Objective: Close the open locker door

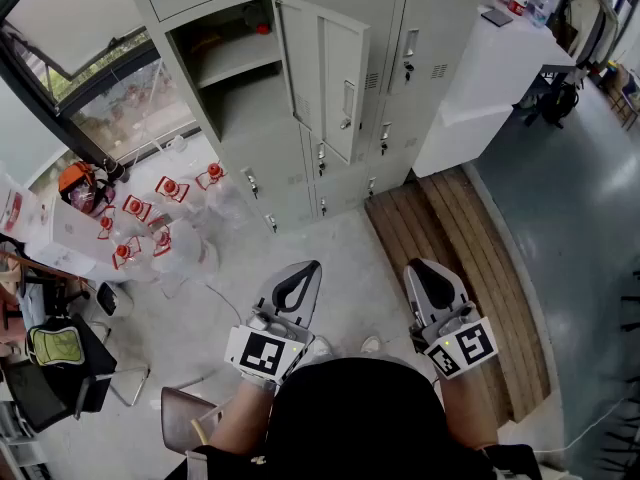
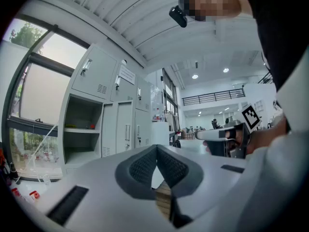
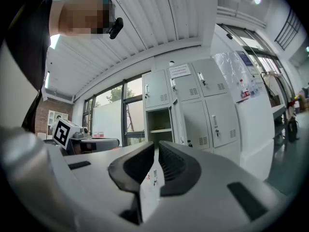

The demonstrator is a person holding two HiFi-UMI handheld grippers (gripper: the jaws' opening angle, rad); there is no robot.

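A bank of grey lockers (image 1: 400, 28) stands ahead of me. One locker door (image 1: 325, 78) hangs open, swung out to the right of its open compartment (image 1: 235, 68), which holds a shelf with a small red item. My left gripper (image 1: 303, 271) and right gripper (image 1: 420, 268) are held low in front of my body, well short of the lockers, both shut and holding nothing. The open compartment (image 2: 79, 129) shows to the left in the left gripper view. In the right gripper view the open compartment (image 3: 159, 124) lies straight beyond the jaws.
Several clear water jugs with red caps (image 1: 150, 218) lie on the floor left of the lockers, by a window. A wooden platform (image 1: 450, 238) and a white counter (image 1: 490, 68) are at the right. A chair (image 1: 185, 413) and a green bag (image 1: 55, 346) sit at lower left.
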